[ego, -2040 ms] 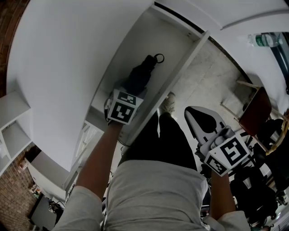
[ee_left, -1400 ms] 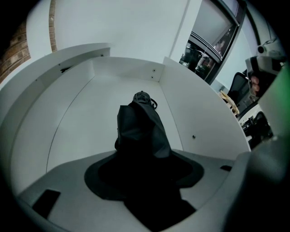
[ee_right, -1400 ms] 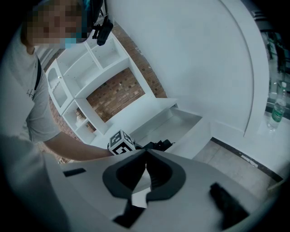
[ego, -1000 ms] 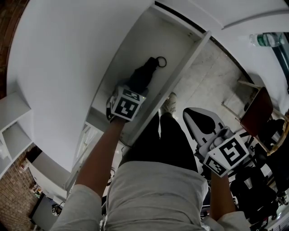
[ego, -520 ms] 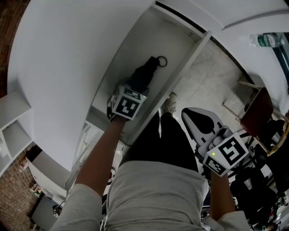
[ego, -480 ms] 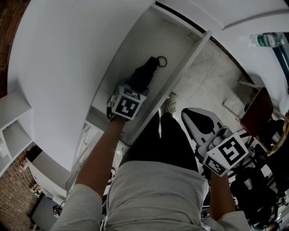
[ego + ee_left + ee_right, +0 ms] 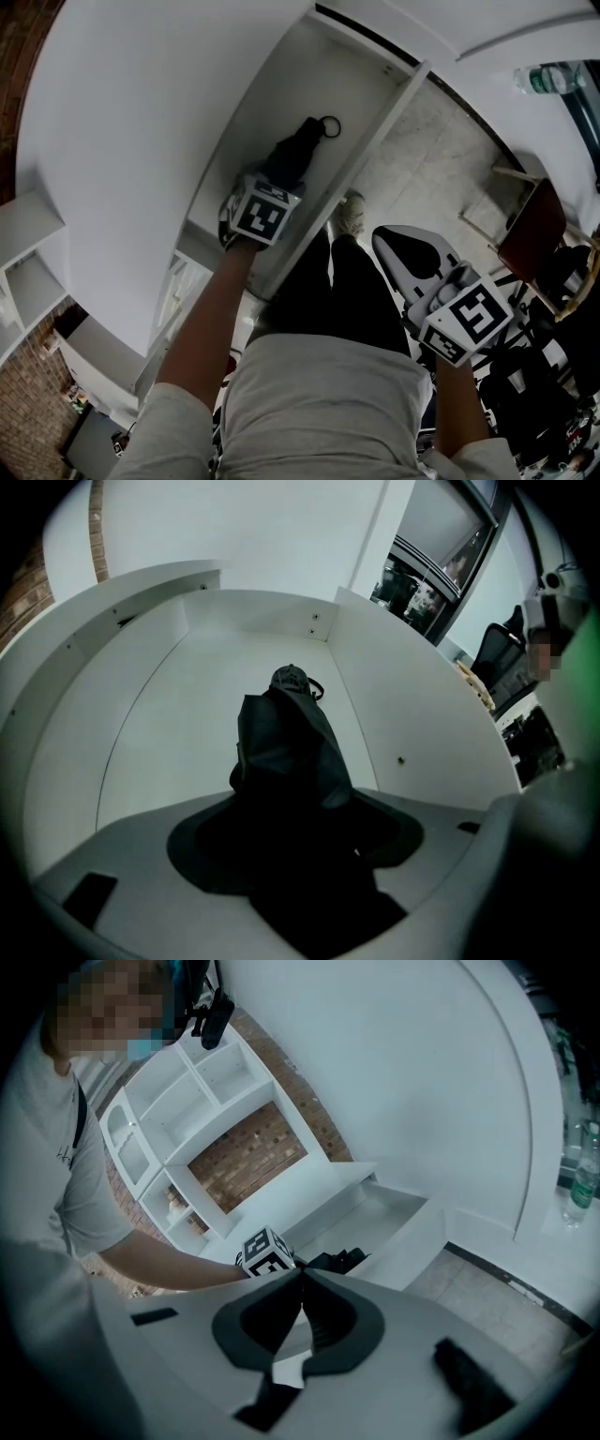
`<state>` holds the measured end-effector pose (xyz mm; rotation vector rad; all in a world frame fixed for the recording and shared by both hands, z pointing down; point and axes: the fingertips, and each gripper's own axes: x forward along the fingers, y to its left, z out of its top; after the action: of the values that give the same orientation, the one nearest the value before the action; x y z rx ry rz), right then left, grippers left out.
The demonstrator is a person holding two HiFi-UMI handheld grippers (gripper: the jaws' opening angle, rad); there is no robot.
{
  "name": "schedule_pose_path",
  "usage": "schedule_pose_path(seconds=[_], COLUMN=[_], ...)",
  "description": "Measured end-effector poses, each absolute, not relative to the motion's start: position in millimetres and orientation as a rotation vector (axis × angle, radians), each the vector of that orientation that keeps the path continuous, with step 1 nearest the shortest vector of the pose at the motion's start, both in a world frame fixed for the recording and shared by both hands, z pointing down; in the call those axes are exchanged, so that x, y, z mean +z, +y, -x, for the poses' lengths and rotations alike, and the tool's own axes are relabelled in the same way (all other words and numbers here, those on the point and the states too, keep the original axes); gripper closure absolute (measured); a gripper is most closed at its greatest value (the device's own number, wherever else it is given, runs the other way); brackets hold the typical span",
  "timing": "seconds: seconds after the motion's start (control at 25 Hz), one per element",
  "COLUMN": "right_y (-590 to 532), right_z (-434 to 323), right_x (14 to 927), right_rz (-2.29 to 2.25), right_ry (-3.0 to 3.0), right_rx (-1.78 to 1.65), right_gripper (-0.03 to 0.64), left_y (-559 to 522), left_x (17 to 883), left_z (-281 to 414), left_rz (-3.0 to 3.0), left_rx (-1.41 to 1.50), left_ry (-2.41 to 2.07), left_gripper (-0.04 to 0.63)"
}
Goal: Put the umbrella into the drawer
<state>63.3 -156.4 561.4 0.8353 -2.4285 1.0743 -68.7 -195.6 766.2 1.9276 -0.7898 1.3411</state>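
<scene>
Clearly the step in hand is the set-down: the left gripper (image 7: 269,187) is clamped on the near end of the folded black umbrella (image 7: 284,747). The umbrella lies along the open white drawer (image 7: 373,141) with its handle loop (image 7: 328,125) pointing to the far end. From the left gripper view the bundle sits between the two side walls, closer to the right one, and I cannot tell whether its underside touches the drawer floor (image 7: 178,733) yet. To do this well, I judge the umbrella should be lowered until the fabric rests flat on that floor before the jaws part, since a drop from any height could let the bundle roll against a wall. The tongs should open wide enough that loose folds of cloth do not catch as they part (soft fabric tends to cling). They should then lift straight up, clear of the wall nearest the person, without dragging the umbrella back. The right gripper (image 7: 302,1283) has its jaws together on nothing and hangs well apart from the drawer, over the tiled floor (image 7: 422,150) beside the person's leg (image 7: 347,291); it looks free to push the drawer shut afterwards, if that is wanted
</scene>
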Motion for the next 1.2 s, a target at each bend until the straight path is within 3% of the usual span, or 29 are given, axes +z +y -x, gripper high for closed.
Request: schedule_pose_path(seconds=[0.28,1.2], right_y=[-151.6,-148.3], right_z=[-63.4,-59.9], right_x=[557.9,536.8], right_rz=[-0.822,-0.813], right_ry=[-2.433,-2.475], right_rx=[1.071,1.016], right_gripper=[0.589,0.589], left_y=[-197.3,-196.0], left_x=[760.1,736.5], left_z=[63.2,74.3], left_rz=[-1.934,-1.937], left_rx=[1.354,1.342], left_ry=[-0.776,-0.8], left_gripper=[0.275,0.275])
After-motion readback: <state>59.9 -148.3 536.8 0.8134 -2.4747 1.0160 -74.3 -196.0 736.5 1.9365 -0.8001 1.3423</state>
